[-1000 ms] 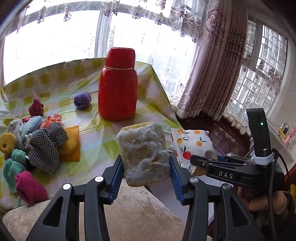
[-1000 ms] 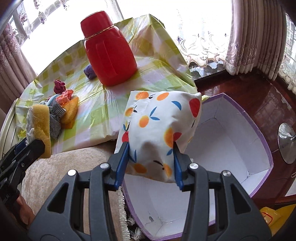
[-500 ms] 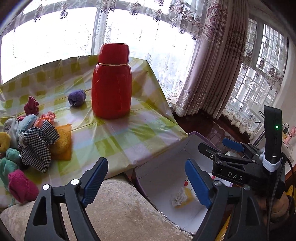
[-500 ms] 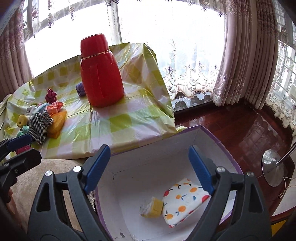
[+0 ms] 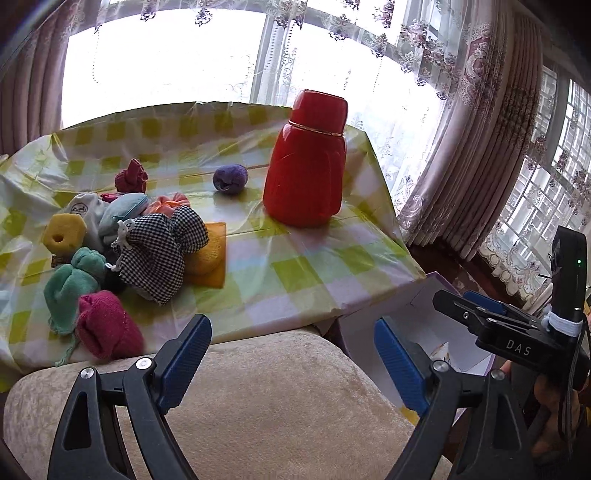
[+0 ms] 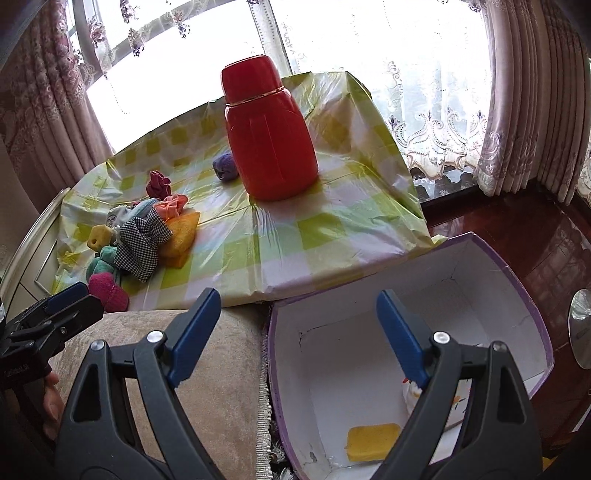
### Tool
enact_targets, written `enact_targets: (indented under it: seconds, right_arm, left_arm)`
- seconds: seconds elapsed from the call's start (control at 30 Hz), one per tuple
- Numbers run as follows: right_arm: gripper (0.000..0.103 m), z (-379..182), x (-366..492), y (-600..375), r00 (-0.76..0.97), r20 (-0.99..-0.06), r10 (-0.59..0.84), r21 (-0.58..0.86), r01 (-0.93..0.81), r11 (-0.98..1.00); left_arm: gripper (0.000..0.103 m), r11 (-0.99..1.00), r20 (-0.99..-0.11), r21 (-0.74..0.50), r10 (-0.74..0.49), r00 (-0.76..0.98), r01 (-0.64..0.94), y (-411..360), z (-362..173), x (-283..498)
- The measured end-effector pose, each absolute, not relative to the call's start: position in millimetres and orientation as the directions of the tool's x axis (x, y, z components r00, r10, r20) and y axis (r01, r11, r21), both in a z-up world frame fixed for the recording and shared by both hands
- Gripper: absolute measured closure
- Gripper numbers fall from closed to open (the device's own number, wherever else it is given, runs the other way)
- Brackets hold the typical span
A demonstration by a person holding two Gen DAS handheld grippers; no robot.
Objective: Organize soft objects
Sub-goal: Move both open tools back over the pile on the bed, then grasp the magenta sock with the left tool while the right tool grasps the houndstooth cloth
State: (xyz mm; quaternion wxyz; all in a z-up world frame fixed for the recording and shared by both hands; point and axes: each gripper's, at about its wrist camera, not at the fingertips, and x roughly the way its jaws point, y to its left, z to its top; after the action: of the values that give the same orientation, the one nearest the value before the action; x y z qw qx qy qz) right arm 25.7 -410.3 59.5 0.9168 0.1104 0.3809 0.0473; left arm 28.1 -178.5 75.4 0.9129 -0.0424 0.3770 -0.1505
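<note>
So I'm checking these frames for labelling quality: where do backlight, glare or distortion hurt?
Left wrist view: the window is blown out to white, and fisheye bends the curtains at the edge. Right wrist view: the same washed-out window, sheen on the plastic tablecloth, reflections on the dark floor; the box interior stays readable.

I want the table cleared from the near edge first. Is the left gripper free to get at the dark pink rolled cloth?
Probably yes. The left gripper is open and empty, and the dark pink rolled cloth lies at the pile's near edge with nothing between them.
</note>
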Motion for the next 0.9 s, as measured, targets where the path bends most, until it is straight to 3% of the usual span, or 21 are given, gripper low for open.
enact_targets:
  seconds: [0.2, 0.33, 0.53, 0.9]
  right_arm:
    - [0.015, 57, 32, -372, 0.672, -0.703, 0.232, 0.242, -0.081, 0.967]
    - [0.015, 53, 38, -343, 0.646, -0.724, 0.241, 0.21, -0.125, 0.97]
    - [0.015, 47, 51, -303, 0.607, -0.746, 0.273, 0.183, -0.206, 0.961]
    - [0.015, 42, 96, -242, 0.56, -0.778, 0.284, 0.127, -0.302, 0.945]
  left_arm:
    - [0.015, 0.962, -0.66, -0.245, -0.254, 0.707, 0.117, -125, 73, 23]
    - [0.023, 0.954, -0.668, -0.298, -0.229, 0.708, 0.028, -89, 65, 26]
    - [0.025, 0.927, -0.7, -0.36, -0.195, 0.687, -0.103, -46, 46, 38]
    - [0.038, 0.893, -0.744, -0.42, -0.235, 0.625, -0.164, -21, 15, 72]
